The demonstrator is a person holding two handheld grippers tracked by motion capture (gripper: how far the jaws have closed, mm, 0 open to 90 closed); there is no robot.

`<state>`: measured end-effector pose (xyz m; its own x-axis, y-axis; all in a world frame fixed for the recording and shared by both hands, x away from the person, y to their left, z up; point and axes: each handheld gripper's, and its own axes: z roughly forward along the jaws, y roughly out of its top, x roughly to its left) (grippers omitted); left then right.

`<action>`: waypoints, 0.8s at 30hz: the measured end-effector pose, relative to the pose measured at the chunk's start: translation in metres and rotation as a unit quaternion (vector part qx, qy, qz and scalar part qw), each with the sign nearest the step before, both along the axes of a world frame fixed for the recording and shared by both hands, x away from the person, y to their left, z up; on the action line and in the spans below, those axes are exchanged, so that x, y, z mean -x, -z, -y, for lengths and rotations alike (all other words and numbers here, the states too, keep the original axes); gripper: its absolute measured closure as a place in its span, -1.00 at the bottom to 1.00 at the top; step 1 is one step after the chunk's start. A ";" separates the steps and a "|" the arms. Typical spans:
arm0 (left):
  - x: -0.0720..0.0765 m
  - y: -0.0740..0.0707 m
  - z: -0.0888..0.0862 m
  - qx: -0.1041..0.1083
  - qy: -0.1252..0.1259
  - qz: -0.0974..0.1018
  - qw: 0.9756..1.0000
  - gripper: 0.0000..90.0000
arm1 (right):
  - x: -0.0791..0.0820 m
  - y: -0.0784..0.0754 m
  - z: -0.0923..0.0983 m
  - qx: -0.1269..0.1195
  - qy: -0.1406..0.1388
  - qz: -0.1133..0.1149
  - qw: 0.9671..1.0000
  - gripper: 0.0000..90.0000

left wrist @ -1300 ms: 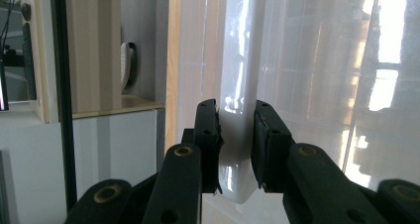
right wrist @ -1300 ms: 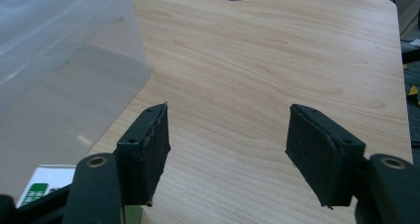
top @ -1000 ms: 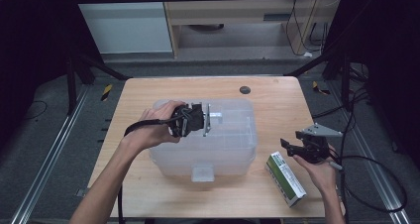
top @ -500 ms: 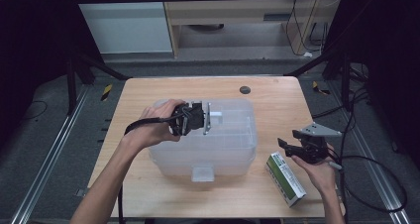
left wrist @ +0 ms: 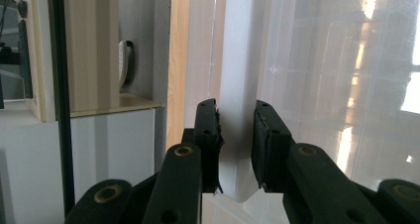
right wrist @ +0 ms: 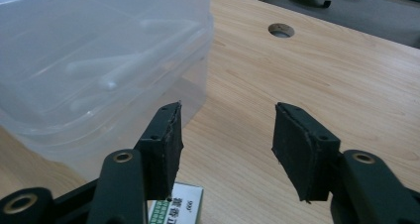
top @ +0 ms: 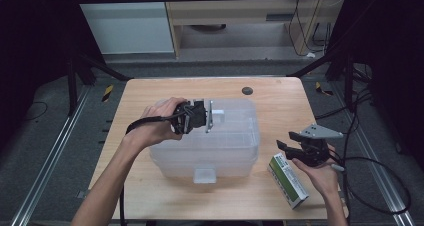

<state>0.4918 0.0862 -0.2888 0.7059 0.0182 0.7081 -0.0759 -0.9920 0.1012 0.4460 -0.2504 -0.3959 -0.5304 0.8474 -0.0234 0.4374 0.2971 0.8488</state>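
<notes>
A clear plastic storage box [top: 220,146] with its lid on stands mid-table. My left gripper [top: 210,117] lies on the lid's far left part, shut on a white latch [top: 218,117]. In the left gripper view the two pads [left wrist: 210,135] press that white latch [left wrist: 237,85] from both sides, with the frosted lid [left wrist: 322,85] to the right. My right gripper [top: 286,142] hovers open by the box's right side, over the upper end of a green and white carton [top: 289,180]. Between its spread jaws [right wrist: 225,135] I see bare wood, and the carton [right wrist: 181,209] shows at the bottom.
A second white latch [top: 204,175] sits on the box's near side. A dark round hole [top: 247,90] marks the wooden table [top: 150,186] at the back. Cables trail off the right edge. Floor and metal rails surround the table.
</notes>
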 end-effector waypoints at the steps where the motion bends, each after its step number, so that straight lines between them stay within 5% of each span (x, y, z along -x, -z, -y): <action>1: -0.001 -0.001 0.000 0.002 0.000 0.000 1.000 0.66 | 0.000 -0.001 -0.001 0.001 -0.002 0.001 1.000 0.03; 24: -0.009 -0.006 -0.003 0.019 -0.002 0.004 1.000 0.64 | 0.011 -0.014 -0.018 -0.022 -0.061 -0.020 0.998 0.36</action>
